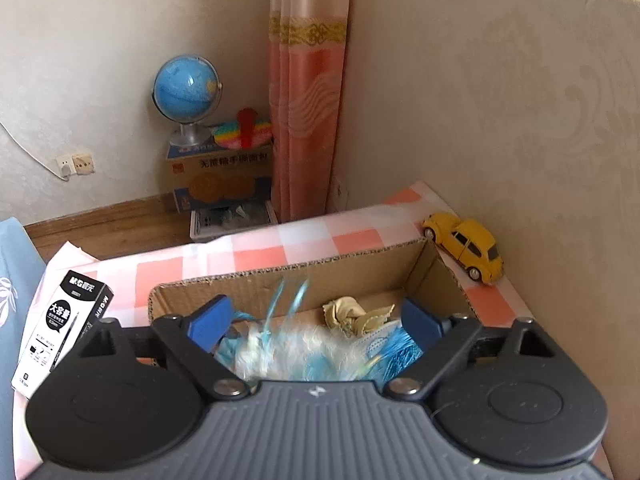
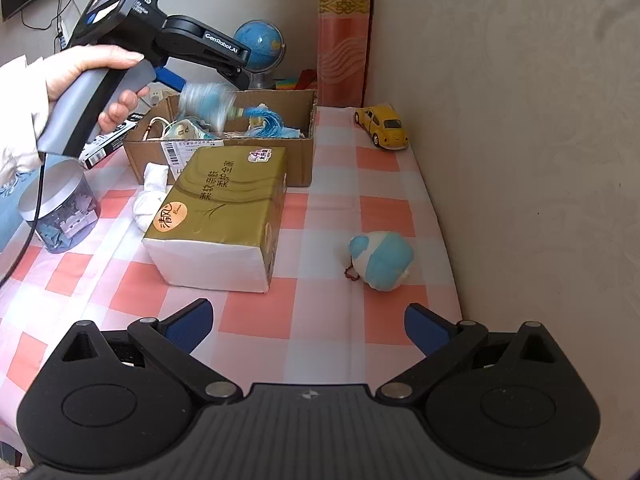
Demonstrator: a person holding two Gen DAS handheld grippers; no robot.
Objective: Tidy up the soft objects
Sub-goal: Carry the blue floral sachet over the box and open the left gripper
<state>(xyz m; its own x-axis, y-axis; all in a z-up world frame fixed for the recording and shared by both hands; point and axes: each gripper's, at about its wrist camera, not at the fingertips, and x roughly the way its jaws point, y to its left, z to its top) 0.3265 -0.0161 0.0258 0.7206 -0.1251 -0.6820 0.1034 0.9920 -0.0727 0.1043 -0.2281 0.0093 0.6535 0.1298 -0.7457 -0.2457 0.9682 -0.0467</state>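
Above the cardboard box (image 1: 304, 280), the left gripper (image 1: 316, 322) stands with its jaws wide apart. A fluffy blue and white toy (image 1: 296, 350) is between the blue pads (image 1: 210, 322) but they do not press on it – in the right wrist view it is blurred, just over the box rim. Inside the box also lie a crumpled beige cloth (image 1: 352, 314) and a blue tassel (image 2: 264, 118). Just in front of the box stands a gold tissue pack (image 2: 224, 208), and a white sock (image 2: 150, 196) lies beside the pack. Right of the box, well apart, a blue and white plush (image 2: 380, 260) rests on the checked tablecloth (image 2: 332, 208). The right gripper (image 2: 308, 324) is near it – wide open, holding nothing.
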